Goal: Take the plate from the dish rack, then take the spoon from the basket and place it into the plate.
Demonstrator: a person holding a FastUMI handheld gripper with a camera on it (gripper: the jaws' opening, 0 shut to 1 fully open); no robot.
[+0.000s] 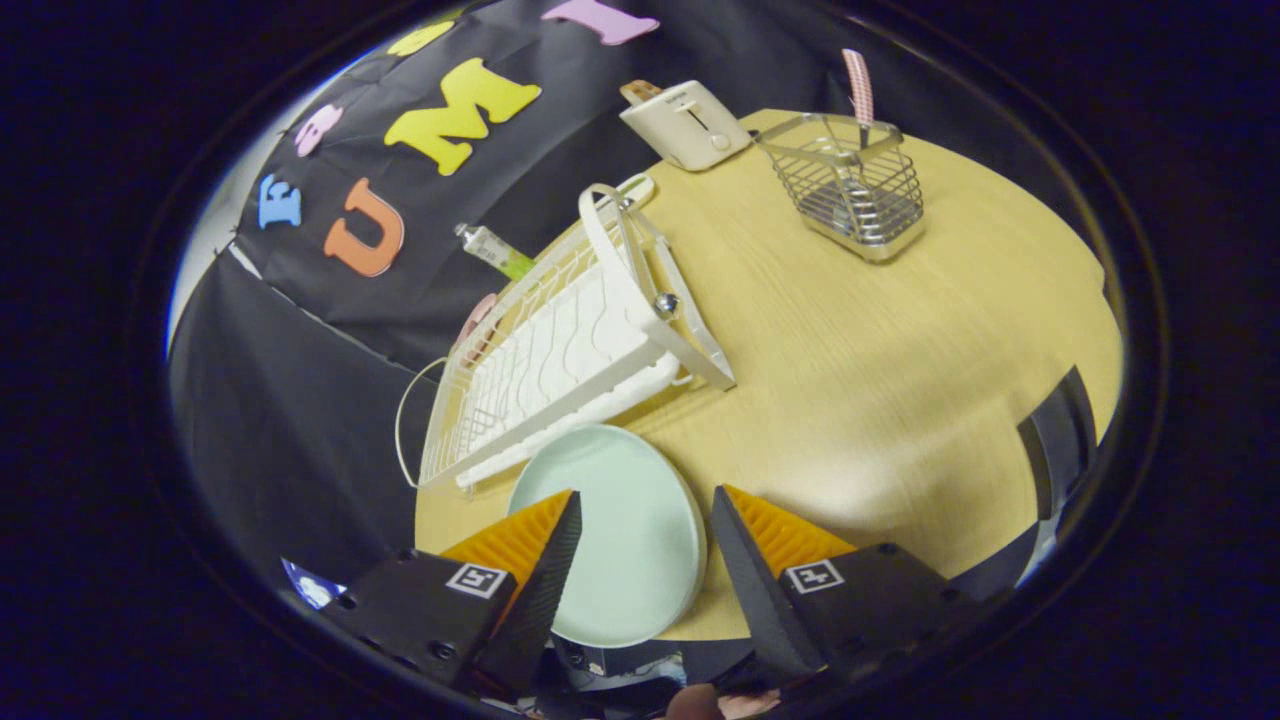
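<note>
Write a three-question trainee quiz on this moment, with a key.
1. True or false: the plate lies flat on the table.
2. The spoon stands in: A) the toaster B) the wire basket C) the dish rack.
3. Fill in: the gripper jaws are ____, with the plate between them.

Key: 1 true; 2 B; 3 open.

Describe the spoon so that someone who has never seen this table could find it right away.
Start at the wooden table and look past the white dish rack to the wire basket beside the toaster. The spoon stands upright in it, well beyond the open gripper. Its pink chequered handle sticks up above the rim.
</note>
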